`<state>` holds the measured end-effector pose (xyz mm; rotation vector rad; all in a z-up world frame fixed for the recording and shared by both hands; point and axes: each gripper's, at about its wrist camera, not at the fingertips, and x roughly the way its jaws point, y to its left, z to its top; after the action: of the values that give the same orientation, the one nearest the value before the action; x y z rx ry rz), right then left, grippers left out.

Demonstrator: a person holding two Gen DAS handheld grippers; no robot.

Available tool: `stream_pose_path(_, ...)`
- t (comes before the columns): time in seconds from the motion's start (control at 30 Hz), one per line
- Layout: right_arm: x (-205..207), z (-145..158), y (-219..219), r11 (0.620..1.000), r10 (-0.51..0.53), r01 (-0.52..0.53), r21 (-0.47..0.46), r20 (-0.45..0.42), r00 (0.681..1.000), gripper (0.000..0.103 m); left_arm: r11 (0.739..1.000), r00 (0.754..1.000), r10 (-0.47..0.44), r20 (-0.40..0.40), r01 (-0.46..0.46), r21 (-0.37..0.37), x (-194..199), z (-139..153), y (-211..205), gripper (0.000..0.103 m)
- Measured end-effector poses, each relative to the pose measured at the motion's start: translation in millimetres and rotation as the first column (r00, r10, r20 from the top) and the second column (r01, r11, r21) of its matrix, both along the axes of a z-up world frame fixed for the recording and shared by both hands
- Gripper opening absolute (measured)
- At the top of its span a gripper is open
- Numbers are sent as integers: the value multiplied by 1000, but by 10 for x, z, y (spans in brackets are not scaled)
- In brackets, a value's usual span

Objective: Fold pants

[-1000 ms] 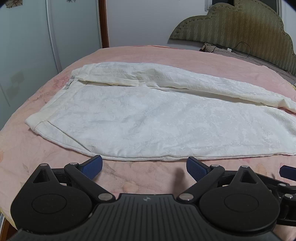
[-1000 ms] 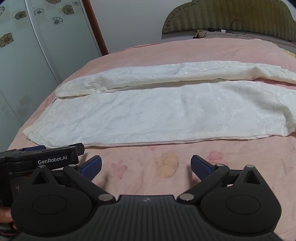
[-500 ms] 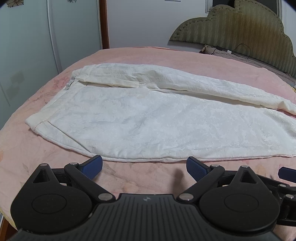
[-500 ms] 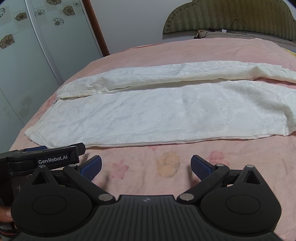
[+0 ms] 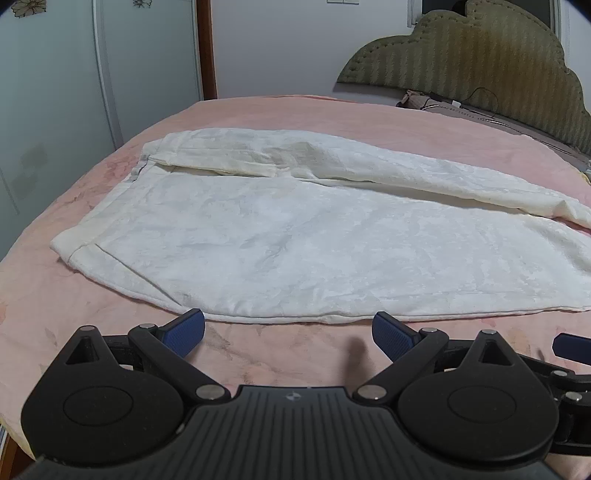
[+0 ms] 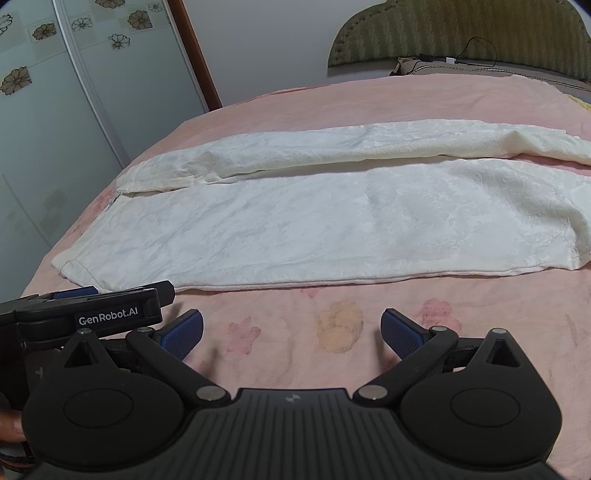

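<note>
One pair of white pants (image 5: pixel 295 236) lies spread across the middle of the frame on a pink bedspread (image 5: pixel 258 114), waistband toward the left, its two legs running right; the far leg is cut off at the right edge in both views. Two tools show: the left tool (image 5: pixel 289 332) and the right tool (image 6: pixel 291 330), each with blue pads spread wide and empty, low in frame over bare bedspread just short of the pants' near edge. One green headboard (image 6: pixel 461 33) fills the upper right, partly cropped. Wardrobe doors (image 6: pixel 55 92) stand upper left.
</note>
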<state>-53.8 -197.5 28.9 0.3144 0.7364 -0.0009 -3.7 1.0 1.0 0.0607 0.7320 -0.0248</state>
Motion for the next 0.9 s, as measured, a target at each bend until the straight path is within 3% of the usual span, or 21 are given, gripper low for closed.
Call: stream_pose_path(0.9,4,-11,13,1000,3,-3,1,-2,1000,103,1000,1000,1,0,-1,12,2,-21,-21,99)
